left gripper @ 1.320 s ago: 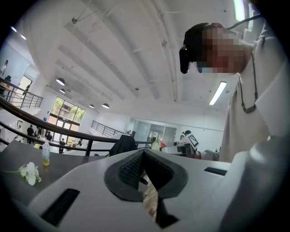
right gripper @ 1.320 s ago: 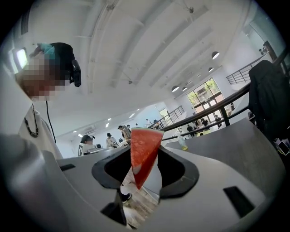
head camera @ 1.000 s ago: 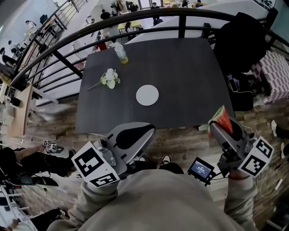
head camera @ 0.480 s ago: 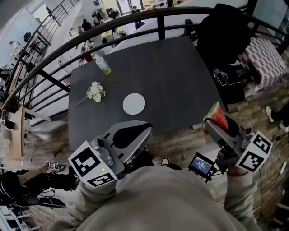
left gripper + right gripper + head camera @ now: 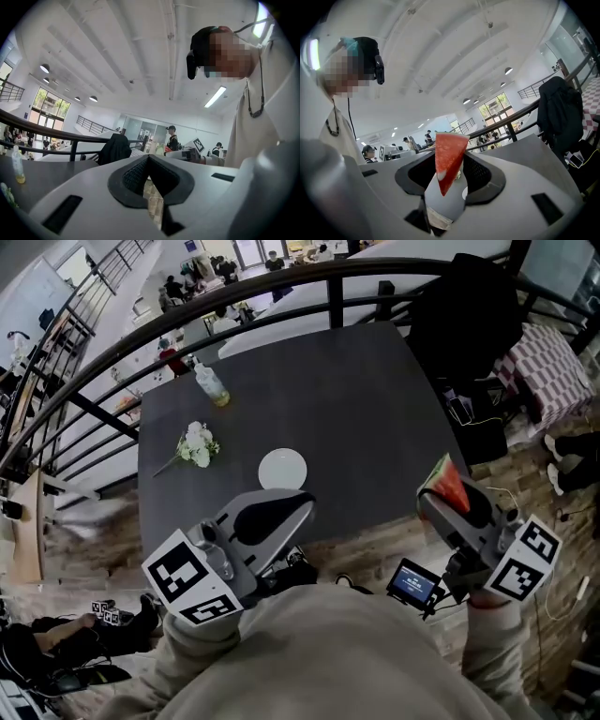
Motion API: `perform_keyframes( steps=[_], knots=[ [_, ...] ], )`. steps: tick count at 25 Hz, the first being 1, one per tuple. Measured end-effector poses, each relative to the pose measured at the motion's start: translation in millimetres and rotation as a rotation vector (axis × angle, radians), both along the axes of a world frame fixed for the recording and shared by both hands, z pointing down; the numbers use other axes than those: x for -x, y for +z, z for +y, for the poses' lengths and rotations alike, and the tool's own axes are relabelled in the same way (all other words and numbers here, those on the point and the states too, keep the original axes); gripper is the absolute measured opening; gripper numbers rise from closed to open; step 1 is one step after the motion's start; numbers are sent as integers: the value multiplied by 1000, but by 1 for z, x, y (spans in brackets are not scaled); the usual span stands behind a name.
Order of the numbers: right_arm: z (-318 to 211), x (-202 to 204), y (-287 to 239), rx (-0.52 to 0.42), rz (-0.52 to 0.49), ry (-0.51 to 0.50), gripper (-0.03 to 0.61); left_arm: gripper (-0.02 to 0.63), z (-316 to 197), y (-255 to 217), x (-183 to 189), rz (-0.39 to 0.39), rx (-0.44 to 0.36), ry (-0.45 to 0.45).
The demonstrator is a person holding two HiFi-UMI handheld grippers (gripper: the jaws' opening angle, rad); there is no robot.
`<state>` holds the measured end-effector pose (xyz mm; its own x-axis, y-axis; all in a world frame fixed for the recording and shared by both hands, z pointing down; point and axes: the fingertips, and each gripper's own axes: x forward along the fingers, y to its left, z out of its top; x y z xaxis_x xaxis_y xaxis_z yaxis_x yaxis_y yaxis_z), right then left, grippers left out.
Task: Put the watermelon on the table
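Observation:
A red watermelon slice (image 5: 448,482) with a green rind stands pinched in my right gripper (image 5: 439,495), just off the near right corner of the dark table (image 5: 356,399). In the right gripper view the watermelon slice (image 5: 449,159) points tip down between the jaws of the right gripper (image 5: 450,164), which is shut on it. My left gripper (image 5: 302,504) hovers at the table's near edge, close to a white plate (image 5: 282,469). In the left gripper view the left gripper (image 5: 148,157) has its tips touching and nothing between them.
On the table lie a white flower bunch (image 5: 197,446) and a bottle (image 5: 210,383) at the far left. A black railing (image 5: 281,287) runs behind it. A black jacket (image 5: 469,324) hangs on a chair at the right, beside a checked cloth (image 5: 553,362). A small screen (image 5: 415,584) sits below.
The table and plate have come closer to both grippers as the person moved forward. The right gripper keeps its hold on the slice; the left stays shut.

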<state>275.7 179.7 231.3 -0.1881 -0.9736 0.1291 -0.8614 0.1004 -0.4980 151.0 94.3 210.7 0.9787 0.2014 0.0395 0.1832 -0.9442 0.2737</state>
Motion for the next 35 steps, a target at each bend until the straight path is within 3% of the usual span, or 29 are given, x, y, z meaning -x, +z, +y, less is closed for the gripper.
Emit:
perform_keyframes(
  steps=[13, 25, 35],
  knots=[
    [-115, 25, -4, 36, 37, -3, 187, 5, -110, 6, 9, 37, 31, 56],
    [-199, 72, 0, 73, 49, 6, 187, 5, -188, 26, 45, 29, 65, 109],
    [-242, 83, -13, 88, 76, -80, 187, 5, -214, 26, 60, 42, 89, 37]
  ],
)
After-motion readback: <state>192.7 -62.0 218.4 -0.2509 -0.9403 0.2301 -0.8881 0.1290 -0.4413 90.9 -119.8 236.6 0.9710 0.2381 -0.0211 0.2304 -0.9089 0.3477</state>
